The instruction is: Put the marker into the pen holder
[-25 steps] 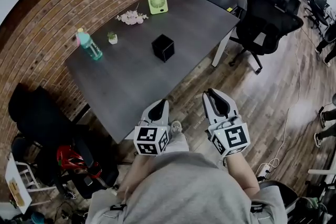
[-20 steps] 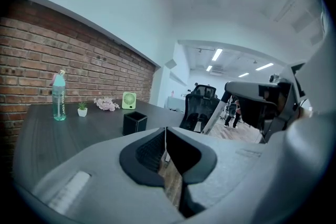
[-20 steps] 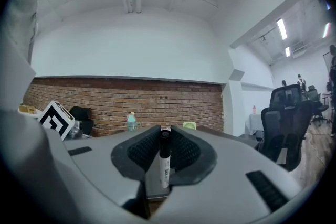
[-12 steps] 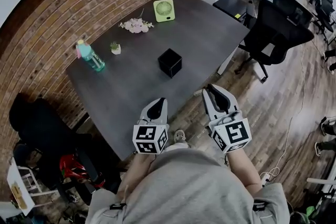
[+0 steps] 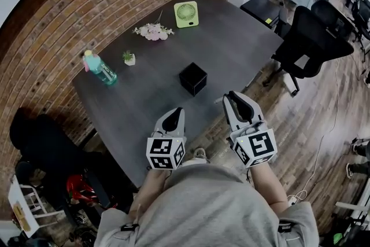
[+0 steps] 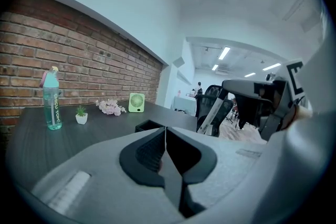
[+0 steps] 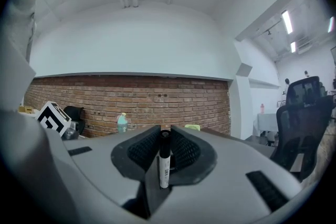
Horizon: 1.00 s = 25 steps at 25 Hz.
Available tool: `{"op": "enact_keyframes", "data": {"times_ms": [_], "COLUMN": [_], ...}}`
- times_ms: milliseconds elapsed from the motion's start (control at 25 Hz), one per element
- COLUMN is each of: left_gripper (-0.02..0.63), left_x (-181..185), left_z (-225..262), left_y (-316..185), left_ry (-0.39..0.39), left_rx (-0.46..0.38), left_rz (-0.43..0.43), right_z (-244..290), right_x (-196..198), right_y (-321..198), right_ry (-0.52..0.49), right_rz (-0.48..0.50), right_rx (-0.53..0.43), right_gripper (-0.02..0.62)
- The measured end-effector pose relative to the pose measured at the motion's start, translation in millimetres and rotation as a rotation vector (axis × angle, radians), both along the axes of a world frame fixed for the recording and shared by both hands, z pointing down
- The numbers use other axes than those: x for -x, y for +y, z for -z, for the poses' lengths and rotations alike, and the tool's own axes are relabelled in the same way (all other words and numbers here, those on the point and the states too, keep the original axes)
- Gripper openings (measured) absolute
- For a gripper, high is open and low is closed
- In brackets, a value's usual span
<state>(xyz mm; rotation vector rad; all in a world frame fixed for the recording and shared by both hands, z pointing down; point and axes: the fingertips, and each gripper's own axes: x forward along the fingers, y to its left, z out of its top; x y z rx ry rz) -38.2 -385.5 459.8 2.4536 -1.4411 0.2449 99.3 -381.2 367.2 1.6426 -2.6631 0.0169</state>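
With the right gripper (image 7: 165, 136) clamping the marker (image 7: 164, 162) and the left gripper (image 6: 165, 139) idling, pinched together on nothing, I am judging it best to be centring the marker above the holder (image 5: 193, 78) before releasing.

The pen holder (image 5: 192, 78) stands on the table (image 5: 231, 37) ahead of the left gripper (image 5: 175, 113) and the right gripper (image 5: 233, 99), which has the marker (image 7: 164, 162) between its jaws. A bottle (image 5: 100, 68) stands farther left on it

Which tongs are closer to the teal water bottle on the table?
Left. The left tongs are at the table's near edge, down-right of the bottle; the right tongs, shut on the marker, sit further right.
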Motion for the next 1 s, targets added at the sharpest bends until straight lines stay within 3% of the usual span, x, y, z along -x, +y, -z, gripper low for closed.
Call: {"op": "enact_keyframes", "data": {"times_ms": [1000], "left_gripper": [0.021], "left_x": [36.1], "left_z": [-23.3], "left_y": [-60.5], "left_ry": [0.008], "left_rx": [0.060], "left_rz": [0.055], "right_z": [-24.4], "right_x": [40.6], "right_y": [-120.9], "right_ry": [0.038], "right_rz": [0.061], "right_rx": [0.040], "right_gripper": [0.060]}}
